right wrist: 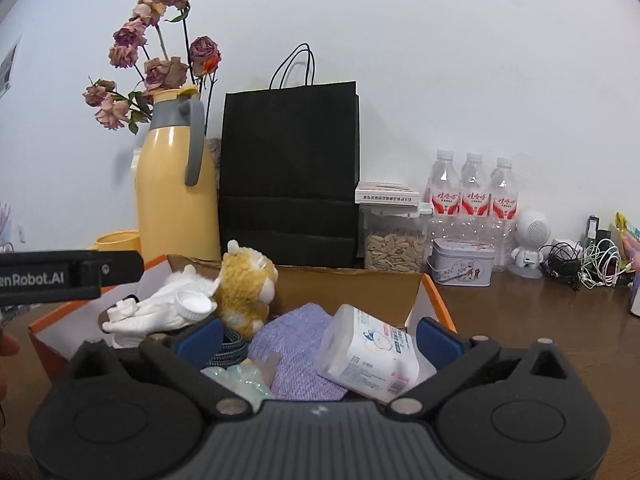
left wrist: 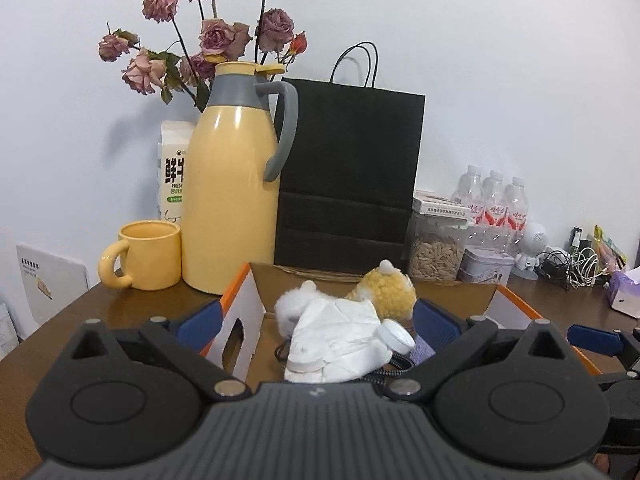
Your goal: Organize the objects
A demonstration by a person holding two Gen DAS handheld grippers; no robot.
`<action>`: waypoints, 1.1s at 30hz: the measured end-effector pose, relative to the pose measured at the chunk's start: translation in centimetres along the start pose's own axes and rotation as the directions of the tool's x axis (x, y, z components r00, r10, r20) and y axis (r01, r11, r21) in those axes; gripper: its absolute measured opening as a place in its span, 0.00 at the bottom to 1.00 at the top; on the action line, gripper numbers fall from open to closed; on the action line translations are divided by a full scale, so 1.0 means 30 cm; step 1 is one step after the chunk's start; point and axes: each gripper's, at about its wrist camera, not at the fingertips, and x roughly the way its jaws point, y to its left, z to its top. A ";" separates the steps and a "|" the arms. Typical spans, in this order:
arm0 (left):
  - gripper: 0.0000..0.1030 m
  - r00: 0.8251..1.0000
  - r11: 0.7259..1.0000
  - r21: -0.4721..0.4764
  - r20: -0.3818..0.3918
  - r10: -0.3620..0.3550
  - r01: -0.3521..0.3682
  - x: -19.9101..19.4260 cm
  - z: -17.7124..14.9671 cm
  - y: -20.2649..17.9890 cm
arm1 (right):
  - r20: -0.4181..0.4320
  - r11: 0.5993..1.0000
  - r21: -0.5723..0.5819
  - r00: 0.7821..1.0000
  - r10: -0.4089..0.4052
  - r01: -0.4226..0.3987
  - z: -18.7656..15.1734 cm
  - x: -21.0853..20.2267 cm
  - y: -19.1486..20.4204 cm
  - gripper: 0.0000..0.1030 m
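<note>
An open cardboard box with orange edges (left wrist: 244, 300) (right wrist: 434, 300) sits on the brown table. In it lie a yellow plush toy (left wrist: 390, 292) (right wrist: 246, 288), a white plush and crumpled white cloth (left wrist: 340, 340) (right wrist: 156, 312), a purple cloth (right wrist: 298, 344) and a white wipes pack (right wrist: 368, 352). My left gripper (left wrist: 316, 320) is open above the box, its blue pads either side of the white cloth. My right gripper (right wrist: 318, 338) is open over the purple cloth and the wipes pack, touching neither.
Behind the box stand a yellow thermos jug (left wrist: 230, 184) (right wrist: 172, 192), a yellow mug (left wrist: 146, 254), a milk carton (left wrist: 172, 168), dried roses (left wrist: 208, 36), a black paper bag (left wrist: 348, 168) (right wrist: 290, 172), a seed jar (right wrist: 394, 240), a tin (right wrist: 462, 266), water bottles (right wrist: 472, 192) and tangled cables (right wrist: 584, 260).
</note>
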 end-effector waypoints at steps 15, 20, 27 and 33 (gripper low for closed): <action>1.00 1.000 1.000 0.001 -0.023 -0.004 0.004 -0.016 0.000 0.016 | -0.004 1.000 0.007 1.000 -0.003 0.003 0.001 -0.013 -0.003 1.00; 1.00 0.999 1.000 -0.002 -0.047 0.017 -0.017 -0.039 0.020 0.033 | -0.008 1.000 0.011 1.000 0.008 -0.008 0.017 -0.042 -0.003 1.00; 1.00 0.991 0.997 0.032 -0.115 0.067 -0.064 -0.119 0.037 0.063 | -0.034 1.000 0.018 0.999 0.022 -0.021 0.045 -0.133 0.002 1.00; 1.00 0.984 0.997 0.038 -0.163 0.068 -0.063 -0.224 0.034 0.079 | -0.077 0.999 0.029 0.997 0.025 -0.023 0.046 -0.226 0.007 1.00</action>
